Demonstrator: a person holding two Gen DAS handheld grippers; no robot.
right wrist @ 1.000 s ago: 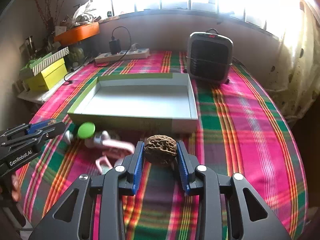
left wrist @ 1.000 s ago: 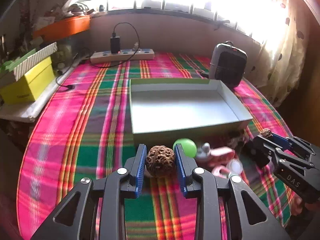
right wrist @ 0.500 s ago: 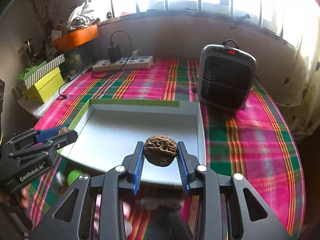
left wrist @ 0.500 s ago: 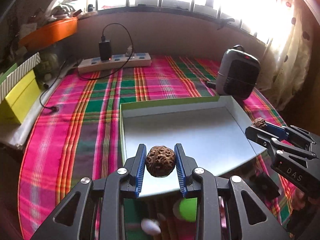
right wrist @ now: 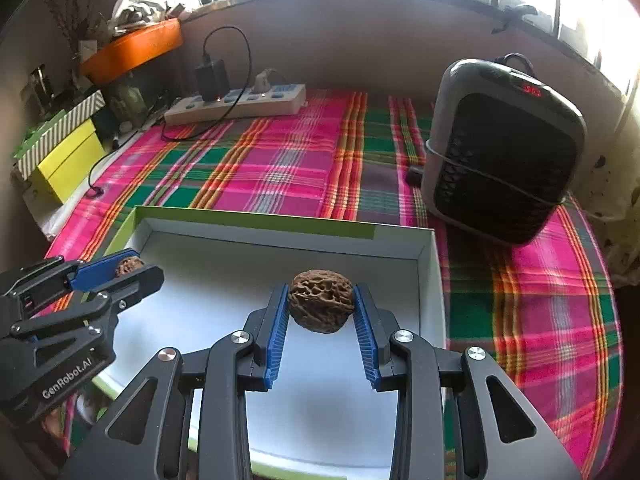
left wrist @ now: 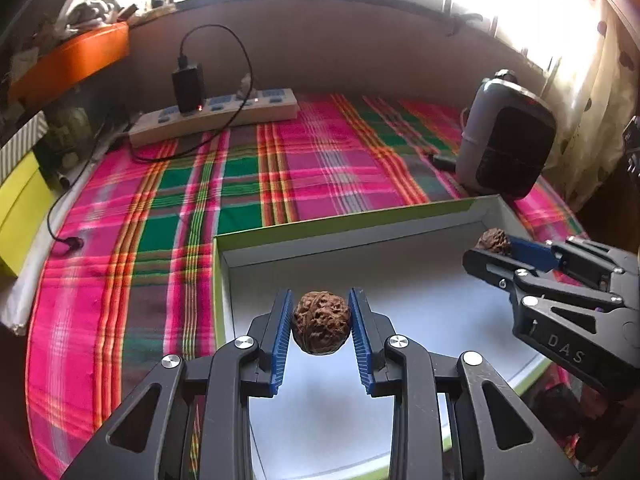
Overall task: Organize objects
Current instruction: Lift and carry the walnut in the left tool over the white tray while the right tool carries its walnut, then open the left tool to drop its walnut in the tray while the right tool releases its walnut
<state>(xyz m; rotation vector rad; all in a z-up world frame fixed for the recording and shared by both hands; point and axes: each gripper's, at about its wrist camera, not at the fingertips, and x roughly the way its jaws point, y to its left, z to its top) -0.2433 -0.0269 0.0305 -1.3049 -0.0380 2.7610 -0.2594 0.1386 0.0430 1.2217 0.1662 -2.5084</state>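
Left hand-held gripper [left wrist: 321, 330] pinching walnut [left wrist: 321, 328] above white tray [left wrist: 280, 256]; right hand-held gripper [right wrist: 321, 309] pinching second walnut [right wrist: 321, 307] over same tray.

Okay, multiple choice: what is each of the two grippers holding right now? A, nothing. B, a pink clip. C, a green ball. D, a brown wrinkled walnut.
D: the left gripper is shut on a brown wrinkled walnut, and the right gripper pinches a second brown walnut, both over the shallow white tray with green rim.
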